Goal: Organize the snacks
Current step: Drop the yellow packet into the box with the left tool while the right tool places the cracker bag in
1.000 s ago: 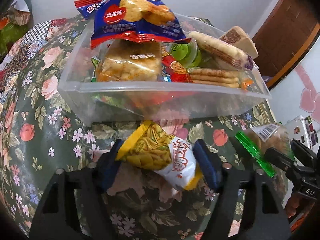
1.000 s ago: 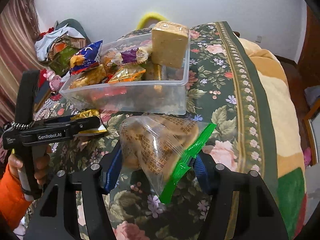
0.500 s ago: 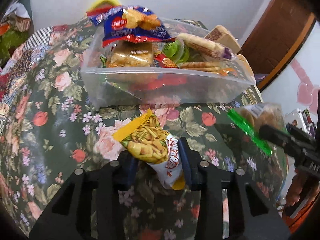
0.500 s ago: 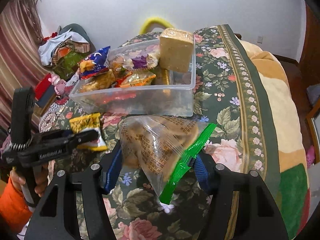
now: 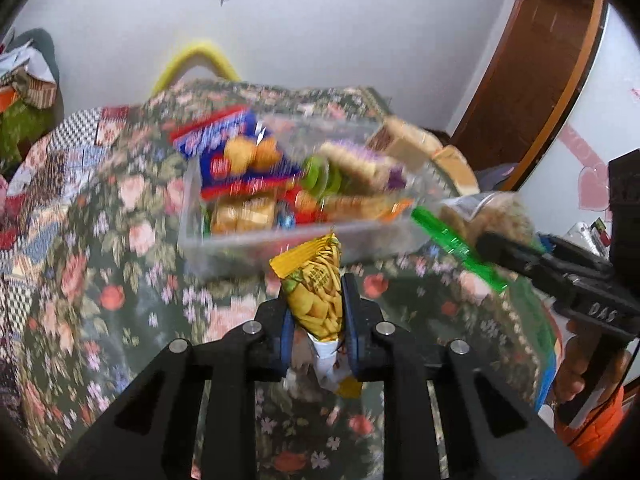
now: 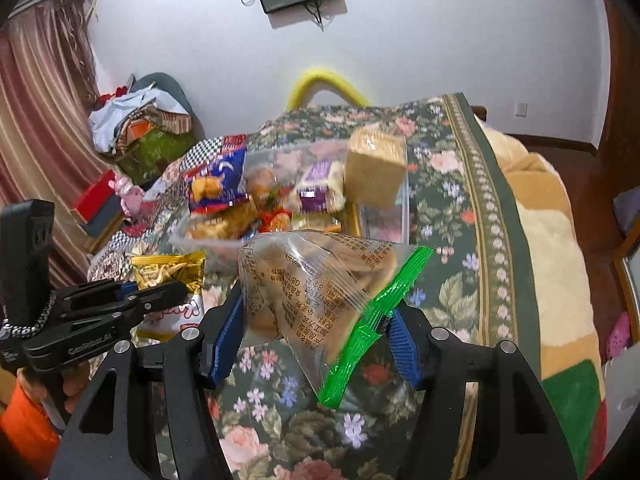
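Note:
My left gripper [image 5: 316,308] holds a yellow noodle-snack packet [image 5: 312,268] above the floral bed cover, its jaws closing tight with both blue pads pressed on it. Just beyond stands a clear plastic box [image 5: 280,236], heaped with snack packs. My right gripper [image 6: 316,324] is shut on a clear bag of pastries with a green seal strip [image 6: 312,280], also held in the air short of the box [image 6: 404,204]. The right wrist view shows the left gripper [image 6: 172,288] and its yellow packet [image 6: 168,268] at the lower left. A tan cake block [image 6: 374,172] sticks out of the box's right end.
The box sits on a bed with a dark floral cover [image 6: 448,264]. A cream and brown blanket [image 6: 548,240] lies along its right side. A pile of clothes [image 6: 140,120] is at the back left, a yellow arch [image 6: 324,80] behind the bed, a brown door [image 5: 532,80] right.
The left gripper closed on the yellow packet and lifted it off the cover. The right gripper rose a little with its clear bag. The box now looks lower and farther.

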Demonstrator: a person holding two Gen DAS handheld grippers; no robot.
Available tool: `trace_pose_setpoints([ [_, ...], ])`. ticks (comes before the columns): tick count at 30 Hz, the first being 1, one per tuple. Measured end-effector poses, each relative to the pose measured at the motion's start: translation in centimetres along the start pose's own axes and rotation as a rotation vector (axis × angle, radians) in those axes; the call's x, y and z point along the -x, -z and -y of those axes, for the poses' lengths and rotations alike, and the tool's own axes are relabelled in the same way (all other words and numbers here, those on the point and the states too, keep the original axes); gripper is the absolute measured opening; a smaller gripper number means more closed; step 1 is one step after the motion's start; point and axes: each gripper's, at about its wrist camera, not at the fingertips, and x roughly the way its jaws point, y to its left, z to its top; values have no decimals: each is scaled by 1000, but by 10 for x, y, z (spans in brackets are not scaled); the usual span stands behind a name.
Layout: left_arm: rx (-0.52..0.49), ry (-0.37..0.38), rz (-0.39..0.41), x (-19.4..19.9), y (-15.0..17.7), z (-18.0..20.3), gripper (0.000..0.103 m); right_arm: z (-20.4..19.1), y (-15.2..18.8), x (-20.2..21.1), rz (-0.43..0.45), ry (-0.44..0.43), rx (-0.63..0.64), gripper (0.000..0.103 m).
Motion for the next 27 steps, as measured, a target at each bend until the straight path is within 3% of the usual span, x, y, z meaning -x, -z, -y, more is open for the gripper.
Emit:
trace_pose_setpoints([
  [11, -53, -21, 95, -14, -65, 9, 21, 0, -37, -7, 85, 3, -3, 60],
  [19, -29, -8, 68, -45, -91, -2, 21, -8, -66, -24, 120, 1, 30, 61],
  [27, -27, -32, 45, -66, -98, -11, 21, -17, -82, -55, 92, 34, 72, 61],
])
